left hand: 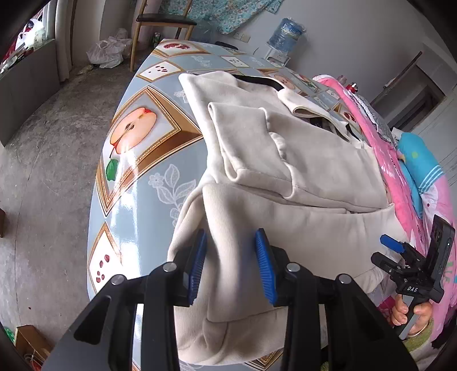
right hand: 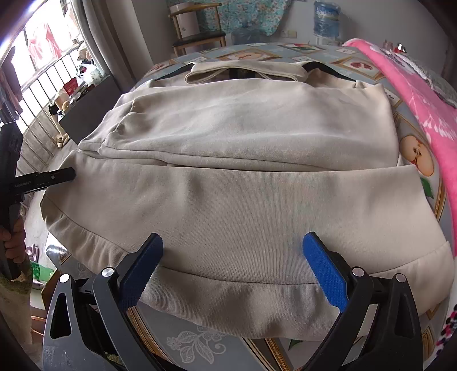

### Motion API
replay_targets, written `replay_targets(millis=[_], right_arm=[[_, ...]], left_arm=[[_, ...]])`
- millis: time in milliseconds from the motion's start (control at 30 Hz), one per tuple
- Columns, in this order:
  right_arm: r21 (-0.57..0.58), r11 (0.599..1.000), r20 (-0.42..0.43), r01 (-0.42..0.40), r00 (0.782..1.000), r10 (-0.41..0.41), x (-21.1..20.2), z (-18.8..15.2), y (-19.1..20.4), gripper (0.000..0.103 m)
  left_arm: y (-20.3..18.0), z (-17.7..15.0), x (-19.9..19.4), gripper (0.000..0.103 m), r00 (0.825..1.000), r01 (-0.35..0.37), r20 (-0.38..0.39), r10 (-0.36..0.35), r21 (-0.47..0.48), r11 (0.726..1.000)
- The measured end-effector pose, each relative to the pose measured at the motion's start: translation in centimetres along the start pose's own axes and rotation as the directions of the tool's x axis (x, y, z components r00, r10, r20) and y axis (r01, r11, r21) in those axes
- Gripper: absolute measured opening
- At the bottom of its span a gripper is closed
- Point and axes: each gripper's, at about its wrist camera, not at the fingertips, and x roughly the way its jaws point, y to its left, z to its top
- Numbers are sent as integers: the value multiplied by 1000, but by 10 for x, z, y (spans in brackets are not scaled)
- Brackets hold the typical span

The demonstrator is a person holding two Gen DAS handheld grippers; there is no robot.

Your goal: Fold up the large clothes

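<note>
A cream sweatshirt [left hand: 285, 177] lies on the table, its sleeves folded over the body and its ribbed hem nearest me; it fills the right wrist view [right hand: 242, 159]. My left gripper [left hand: 231, 256] is open, its blue pads straddling the garment's left hem corner, not clamped. My right gripper [right hand: 231, 262] is open wide just above the hem's middle, holding nothing. The right gripper also shows in the left wrist view [left hand: 400, 256] at the far right. The left gripper shows at the left edge of the right wrist view [right hand: 57, 177].
The table [left hand: 137, 159] has a glossy blue cloth with fruit pictures. A pink blanket [right hand: 422, 94] lies along its right side. A wooden chair [right hand: 200, 34] and a water bottle [right hand: 327, 20] stand beyond the far edge. A concrete floor [left hand: 42, 171] lies left.
</note>
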Motion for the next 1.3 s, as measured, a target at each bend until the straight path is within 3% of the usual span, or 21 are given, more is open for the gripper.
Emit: replay_targets(millis=[100, 200, 300, 367, 467, 533, 667, 867, 1067, 1200, 1300], right_arm=[[0, 1000, 0, 1, 1000, -1, 0, 0, 0, 95], [-1, 1000, 0, 3, 1000, -3, 0, 0, 0, 95], [1, 1000, 0, 5, 1000, -5, 0, 0, 0, 95], [-1, 1000, 0, 7, 1000, -7, 1, 0, 0, 95], [-1, 1000, 0, 7, 1000, -6, 1, 1, 0, 95], [4, 1000, 2, 4, 1000, -4, 1, 1, 0, 95], [22, 1000, 15, -10, 1000, 10, -4, 0, -4, 95], [54, 999, 79, 0, 997, -5, -37, -11, -31, 88], [175, 982, 129, 75, 987, -98, -72, -4, -99, 78], [246, 967, 147, 57, 985, -95, -70, 16, -141, 71], [291, 956, 114, 21, 992, -56, -53, 28, -167, 66]], left_arm=[[2, 4, 2, 34, 999, 32, 4, -32, -3, 999], [1, 5, -5, 34, 994, 108, 25, -108, -2, 994], [-13, 2, -15, 34, 990, 126, 48, -131, 90, 988], [-21, 0, -14, 34, 996, 73, 32, -78, 145, 987], [-13, 1, 5, 35, 999, -8, -41, 13, 110, 994], [-9, 2, 4, 35, 1000, 2, -21, -1, 83, 997], [-16, 0, 5, 35, 998, -61, 2, 61, 106, 993], [-42, -14, 10, 34, 965, -262, 89, 248, 219, 940], [-49, -17, 10, 31, 948, -316, 114, 297, 224, 922], [-58, -21, 12, 30, 928, -370, 142, 344, 262, 891], [-60, -22, 13, 29, 923, -384, 149, 356, 265, 884]])
